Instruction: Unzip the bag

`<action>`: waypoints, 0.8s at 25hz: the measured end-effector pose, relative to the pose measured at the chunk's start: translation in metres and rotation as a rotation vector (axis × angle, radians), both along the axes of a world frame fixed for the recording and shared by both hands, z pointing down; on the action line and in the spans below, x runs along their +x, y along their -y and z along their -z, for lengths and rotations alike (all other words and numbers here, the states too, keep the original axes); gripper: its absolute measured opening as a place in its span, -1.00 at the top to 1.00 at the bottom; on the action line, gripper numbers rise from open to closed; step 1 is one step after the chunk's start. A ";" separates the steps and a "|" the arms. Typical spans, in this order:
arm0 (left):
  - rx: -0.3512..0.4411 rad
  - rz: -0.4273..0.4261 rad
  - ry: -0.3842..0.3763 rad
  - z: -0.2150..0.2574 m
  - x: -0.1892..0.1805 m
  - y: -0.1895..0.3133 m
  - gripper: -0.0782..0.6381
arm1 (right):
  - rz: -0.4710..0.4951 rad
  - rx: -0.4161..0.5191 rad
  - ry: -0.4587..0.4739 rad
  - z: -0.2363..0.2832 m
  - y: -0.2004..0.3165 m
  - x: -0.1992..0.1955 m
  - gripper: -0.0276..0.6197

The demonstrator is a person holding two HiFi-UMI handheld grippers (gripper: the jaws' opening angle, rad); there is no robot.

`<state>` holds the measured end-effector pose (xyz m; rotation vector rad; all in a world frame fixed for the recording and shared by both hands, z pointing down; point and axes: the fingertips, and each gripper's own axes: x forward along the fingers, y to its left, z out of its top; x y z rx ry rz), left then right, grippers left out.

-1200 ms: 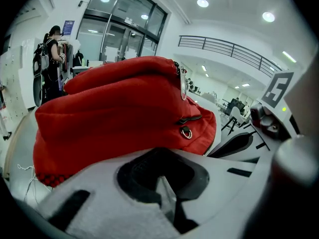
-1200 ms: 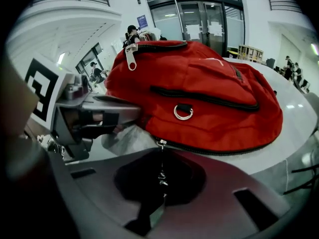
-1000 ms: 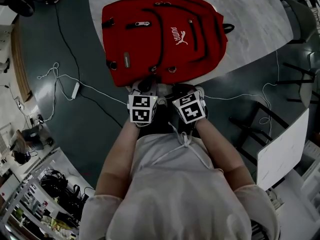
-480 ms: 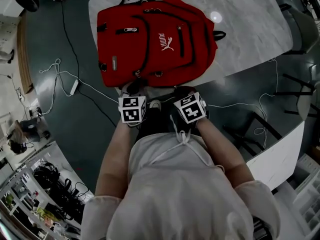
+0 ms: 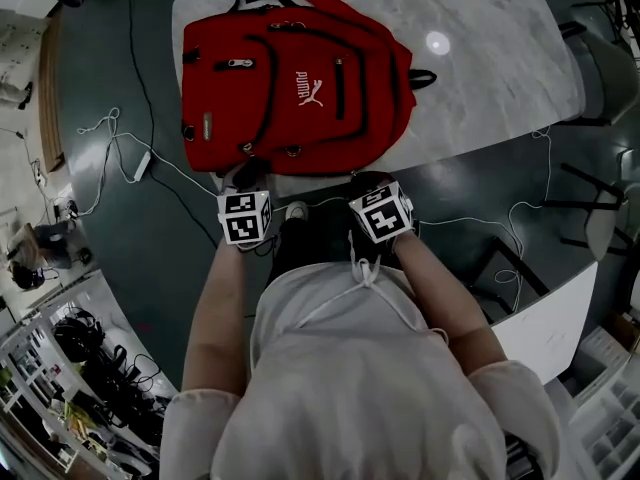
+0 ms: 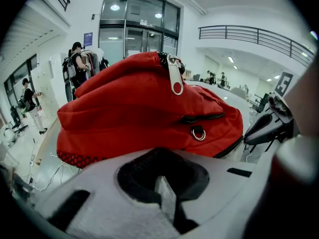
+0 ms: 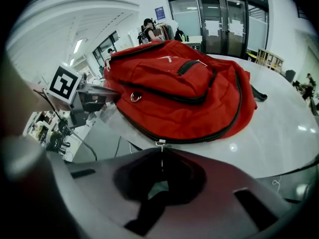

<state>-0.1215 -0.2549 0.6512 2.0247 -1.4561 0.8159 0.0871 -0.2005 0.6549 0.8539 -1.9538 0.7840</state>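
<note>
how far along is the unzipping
Nothing unzipped yet: the black main zipper of the red fabric backpack looks closed. In hand: the right gripper appears shut on its small metal zipper pull; the left gripper is shut, empty. Left: pulling it open.

Near edge of red fabric backpack (image 6: 149,108) hidden behind left gripper (image 6: 162,185), white marble table (image 5: 500,68) cut off at top

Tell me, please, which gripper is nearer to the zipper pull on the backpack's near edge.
Right. The right gripper sits directly behind the zipper pull, which hangs just at its jaws. The left gripper is off to the side, by the backpack's other near corner.
</note>
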 end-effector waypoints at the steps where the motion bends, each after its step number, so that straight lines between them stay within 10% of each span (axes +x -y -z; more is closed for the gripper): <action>1: 0.003 0.011 0.005 0.000 0.000 0.000 0.73 | -0.002 0.001 -0.004 -0.001 0.001 0.006 0.83; 20: -0.002 0.176 0.034 -0.003 -0.004 0.001 0.72 | 0.051 0.022 -0.054 0.000 0.042 0.087 0.82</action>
